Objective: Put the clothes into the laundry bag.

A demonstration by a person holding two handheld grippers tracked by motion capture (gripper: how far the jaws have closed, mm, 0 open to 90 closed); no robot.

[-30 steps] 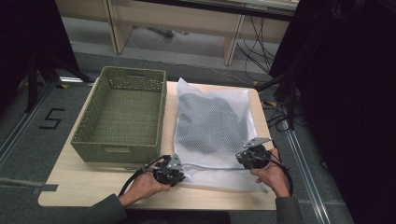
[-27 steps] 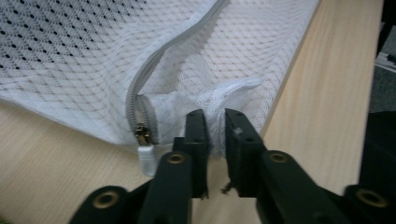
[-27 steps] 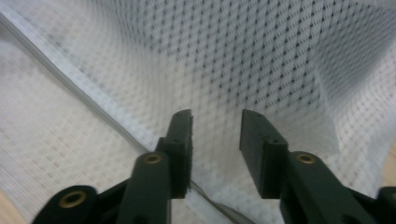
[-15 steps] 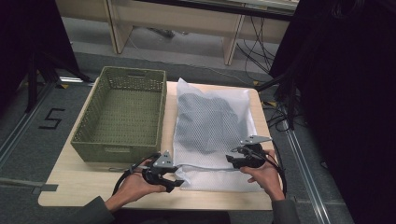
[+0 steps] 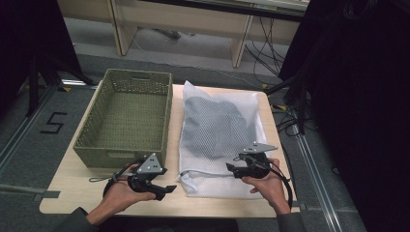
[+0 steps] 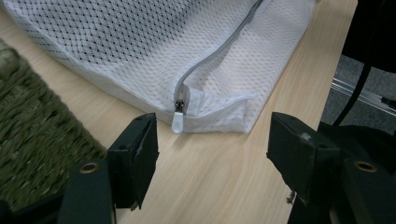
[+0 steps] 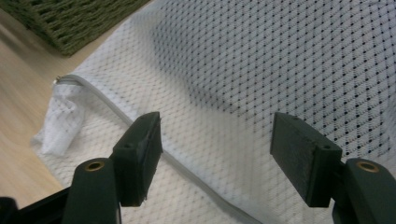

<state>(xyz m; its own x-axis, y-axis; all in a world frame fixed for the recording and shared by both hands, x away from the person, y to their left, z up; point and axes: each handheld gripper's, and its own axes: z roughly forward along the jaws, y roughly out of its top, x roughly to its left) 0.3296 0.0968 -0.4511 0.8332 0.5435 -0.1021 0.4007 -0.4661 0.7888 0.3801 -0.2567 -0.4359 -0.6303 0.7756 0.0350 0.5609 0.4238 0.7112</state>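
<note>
A white mesh laundry bag with a dark garment inside lies flat on the wooden table, to the right of a green woven basket. Its grey zipper runs along the near edge and ends in a white pull at the bag's near-left corner. My left gripper sits over bare wood just off that corner. Its jaws have just been opening and hold nothing. My right gripper hovers over the bag's near-right part, with mesh and zipper beneath. Its jaws have also just been opening and grip nothing.
The basket is empty and stands close by my left gripper's left jaw. The table's near edge lies just behind both hands. Cables and a dark curtain are off the right edge. A floor marking "5" is at the left.
Both grippers have opened and let go of the bag's near edge. The left hand has drawn back to the left, off the bag corner. The right hand has shifted slightly toward the person.
</note>
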